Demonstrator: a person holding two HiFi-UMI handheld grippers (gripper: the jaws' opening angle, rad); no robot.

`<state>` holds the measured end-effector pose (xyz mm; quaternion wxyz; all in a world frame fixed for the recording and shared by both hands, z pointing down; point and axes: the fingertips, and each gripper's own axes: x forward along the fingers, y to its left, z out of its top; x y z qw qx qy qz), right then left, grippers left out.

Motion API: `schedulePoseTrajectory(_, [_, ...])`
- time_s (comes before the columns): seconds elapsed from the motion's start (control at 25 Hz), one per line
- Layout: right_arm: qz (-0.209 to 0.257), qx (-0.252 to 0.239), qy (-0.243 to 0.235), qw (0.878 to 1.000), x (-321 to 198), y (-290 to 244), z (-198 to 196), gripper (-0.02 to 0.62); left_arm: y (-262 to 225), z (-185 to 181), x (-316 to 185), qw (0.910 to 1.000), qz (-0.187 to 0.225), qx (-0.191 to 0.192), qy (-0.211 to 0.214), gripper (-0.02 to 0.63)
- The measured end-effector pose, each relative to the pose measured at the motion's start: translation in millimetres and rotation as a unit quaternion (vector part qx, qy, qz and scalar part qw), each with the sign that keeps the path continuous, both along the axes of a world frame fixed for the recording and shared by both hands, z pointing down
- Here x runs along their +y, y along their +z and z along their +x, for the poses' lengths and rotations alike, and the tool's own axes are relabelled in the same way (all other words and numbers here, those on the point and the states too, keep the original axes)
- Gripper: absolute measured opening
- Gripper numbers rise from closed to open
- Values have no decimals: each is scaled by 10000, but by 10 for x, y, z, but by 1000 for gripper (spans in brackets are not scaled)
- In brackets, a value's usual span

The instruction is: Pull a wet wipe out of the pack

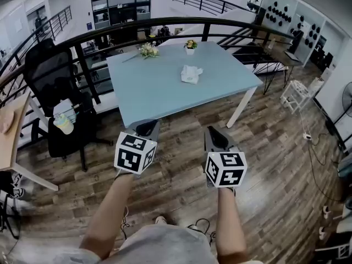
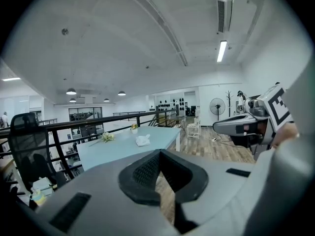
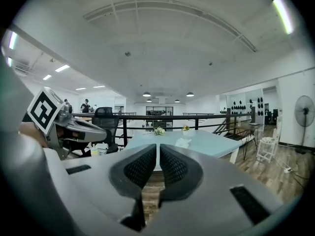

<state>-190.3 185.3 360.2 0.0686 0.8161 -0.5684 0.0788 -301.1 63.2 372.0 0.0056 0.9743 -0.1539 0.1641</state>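
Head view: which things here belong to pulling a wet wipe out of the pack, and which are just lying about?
Job in hand: white bundle, probably the wipe pack, on the blue table; left gripper and right gripper, both shut, empty, short of the table.
Lying about: flower bunch; small flower pot; black office chair with items on its seat.

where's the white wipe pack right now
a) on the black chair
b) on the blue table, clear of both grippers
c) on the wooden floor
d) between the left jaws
b: the wipe pack lies on the blue table, ahead of the left gripper and right gripper, and neither touches it.
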Motion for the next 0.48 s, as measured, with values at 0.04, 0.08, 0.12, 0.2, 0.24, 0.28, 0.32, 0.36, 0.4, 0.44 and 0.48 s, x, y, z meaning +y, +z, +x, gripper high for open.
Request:
schedulePoseTrajectory(0.04, [-1, -7, 5, 10000, -15, 10, -1, 5, 12, 4, -10, 10000, -4, -2, 7, -6])
schedulePoseTrajectory(0.08, [-6, -16, 17, 10000, -25, 22, 2, 5, 24, 8, -17, 10000, -8, -6, 14, -6])
schedulePoseTrajectory(0.12, [-12, -26, 30, 10000, -31, 34, 4, 5, 34, 8, -20, 10000, -10, -11, 19, -6])
schedulePoseTrajectory(0.2, [-29, -42, 33, 10000, -47, 52, -3, 6, 47, 1, -29, 10000, -16, -13, 20, -6])
schedulePoseTrajectory(0.24, [-45, -48, 23, 10000, -59, 64, -8, 8, 54, -3, -39, 10000, -21, -11, 17, -6])
schedulePoseTrajectory(0.28, [-66, -56, 11, 10000, -72, 77, -11, 20, 64, -4, -51, 10000, -30, -10, 13, -6])
schedulePoseTrajectory(0.32, [-87, -63, 2, 9999, -83, 89, -10, 38, 75, -3, -64, 10000, -43, -12, 10, -6])
schedulePoseTrajectory(0.36, [-103, -70, -1, 9999, -90, 98, -5, 52, 85, 0, -74, 10000, -56, -18, 8, -6])
schedulePoseTrajectory(0.4, [-112, -74, 4, 9999, -91, 103, 6, 55, 95, 7, -81, 10000, -67, -28, 9, -6])
schedulePoseTrajectory(0.44, [-115, -77, 11, 9999, -89, 106, 21, 55, 103, 19, -84, 10000, -74, -38, 13, -6])
schedulePoseTrajectory(0.48, [-115, -82, 19, 9999, -88, 107, 39, 58, 111, 35, -85, 10000, -80, -48, 21, -6])
